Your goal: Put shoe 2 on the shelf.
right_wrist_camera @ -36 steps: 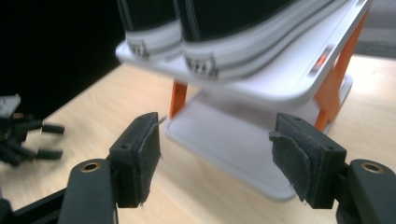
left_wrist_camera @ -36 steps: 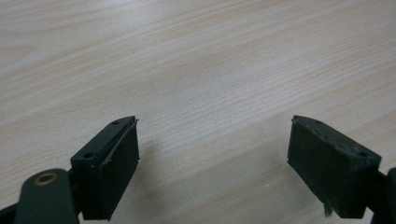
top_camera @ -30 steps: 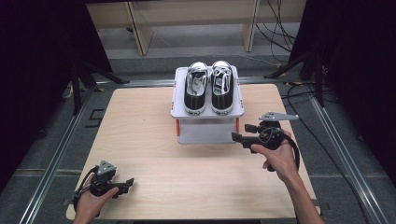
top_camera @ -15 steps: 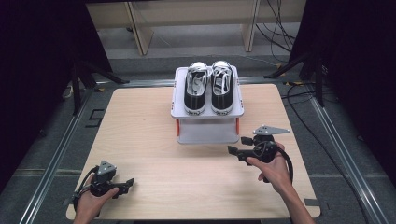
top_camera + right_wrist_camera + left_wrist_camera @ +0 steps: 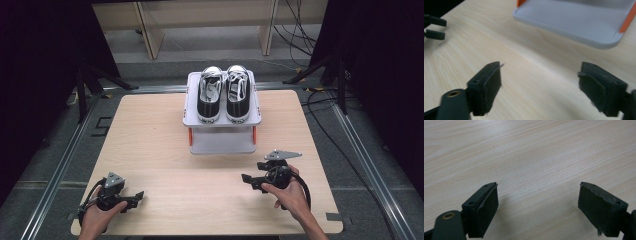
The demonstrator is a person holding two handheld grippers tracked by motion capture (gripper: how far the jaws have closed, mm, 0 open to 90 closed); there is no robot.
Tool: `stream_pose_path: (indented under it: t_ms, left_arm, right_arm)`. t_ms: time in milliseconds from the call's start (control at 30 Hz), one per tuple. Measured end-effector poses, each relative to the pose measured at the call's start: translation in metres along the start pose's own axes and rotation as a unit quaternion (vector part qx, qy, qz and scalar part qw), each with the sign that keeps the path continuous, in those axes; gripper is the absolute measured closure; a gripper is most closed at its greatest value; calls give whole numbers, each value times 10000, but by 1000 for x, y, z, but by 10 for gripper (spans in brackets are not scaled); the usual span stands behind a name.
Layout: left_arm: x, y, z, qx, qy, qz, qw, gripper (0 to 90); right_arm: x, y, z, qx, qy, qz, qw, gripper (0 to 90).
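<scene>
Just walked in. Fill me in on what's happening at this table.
A person holds a claw in each hand over a wooden table. A pair of black sneakers sits on the top shelf of a small white shoe rack. The right claw hovers open and empty in front of the rack's lower shelf. The left claw rests open near the table's near-left corner, holding nothing.

Pale wood-grain surface (image 5: 150, 130) on grey floor (image 5: 45, 165). Metal floor rails (image 5: 360, 160) run along both sides. Light wooden furniture legs (image 5: 150, 35) stand behind. Black cables (image 5: 300, 25) trail at far right; dark surrounds.
</scene>
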State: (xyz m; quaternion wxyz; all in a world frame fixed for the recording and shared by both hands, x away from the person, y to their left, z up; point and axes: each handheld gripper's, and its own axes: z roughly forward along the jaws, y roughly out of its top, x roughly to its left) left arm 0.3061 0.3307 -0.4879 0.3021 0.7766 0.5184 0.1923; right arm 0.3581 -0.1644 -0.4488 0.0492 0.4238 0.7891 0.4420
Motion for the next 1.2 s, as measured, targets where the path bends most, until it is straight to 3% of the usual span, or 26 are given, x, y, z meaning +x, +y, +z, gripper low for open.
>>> stream_pose_path:
  t_ms: [67, 100, 133, 167, 233, 267, 300, 333, 467, 600, 633, 667, 700, 733, 800, 833, 867, 900, 933, 1067, 1200]
  left_arm:
    - [0, 0, 0, -3, -2, 9, 10000, 161]
    - [0, 0, 0, -7, 7, 17, 10000, 161]
    - [0, 0, -1, 0, 9, 38, 10000, 161]
    - [-1, 0, -1, 3, 6, 42, 10000, 161]
    - [-1, 0, 0, -6, 10, 26, 10000, 161]
    - [-1, 0, 0, -3, 12, 29, 10000, 161]
    - [-1, 0, 0, 1, 12, 34, 10000, 161]
    - [-1, 0, 0, 3, 3, 33, 10000, 161]
    - [-1, 0, 0, 6, 7, 43, 10000, 161]
    - [-1, 0, 0, 13, -4, 59, 10000, 161]
    - [-1, 0, 0, 12, -4, 61, 10000, 161]
    - [-1, 0, 0, 7, -4, 57, 10000, 161]
    - [-1, 0, 0, 5, -5, 57, 10000, 161]
    - [-1, 0, 0, 4, -4, 57, 10000, 161]
    - [-1, 0, 0, 13, -8, 61, 10000, 161]
    - [-1, 0, 0, 18, -7, 64, 10000, 161]
    - [-1, 0, 1, 22, -18, 59, 10000, 161]
    - [-1, 0, 1, 23, -16, 68, 10000, 161]
    - [-2, 0, 0, 22, 1, 83, 10000, 161]
    - [-2, 0, 0, 26, -2, 93, 10000, 161]
    - [-2, 0, 1, 28, -12, 87, 10000, 161]
  right_arm:
    - [4, -6, 1, 71, 3, 120, 9999, 177]
    - [2, -8, 2, 68, 19, -121, 9999, 177]
    - [4, -11, 2, 138, 30, -6, 9999, 176]
    - [4, -15, 3, 105, 24, -109, 9999, 176]
    - [6, -21, 2, 192, 7, -75, 9998, 175]
    - [5, -23, 2, 159, -30, -202, 9997, 174]
    - [9, -26, 1, 193, 28, 17, 9998, 174]
    - [9, -29, 0, 220, -56, -206, 9995, 173]
    - [14, -41, -2, 351, 1, -113, 9993, 173]
    - [17, -46, -2, 516, -155, -390, 9978, 174]
    - [20, -48, -3, 616, -211, -208, 9977, 174]
    - [21, -49, -3, 613, -126, -236, 9978, 174]
    - [23, -51, -3, 550, -85, -92, 9984, 174]
    - [20, -50, -4, 545, -88, -393, 9977, 174]
    - [24, -53, -6, 548, -68, -206, 9983, 174]
    - [21, -54, -6, 557, -73, -385, 9977, 174]
    - [23, -56, -7, 625, -85, -224, 9978, 174]
    - [21, -56, -7, 595, -95, -403, 9974, 174]
    - [24, -57, -7, 672, -97, -235, 9974, 174]
    - [23, -57, -6, 668, -110, -450, 9967, 174]
    - [23, -57, -6, 676, -118, -448, 9966, 175]
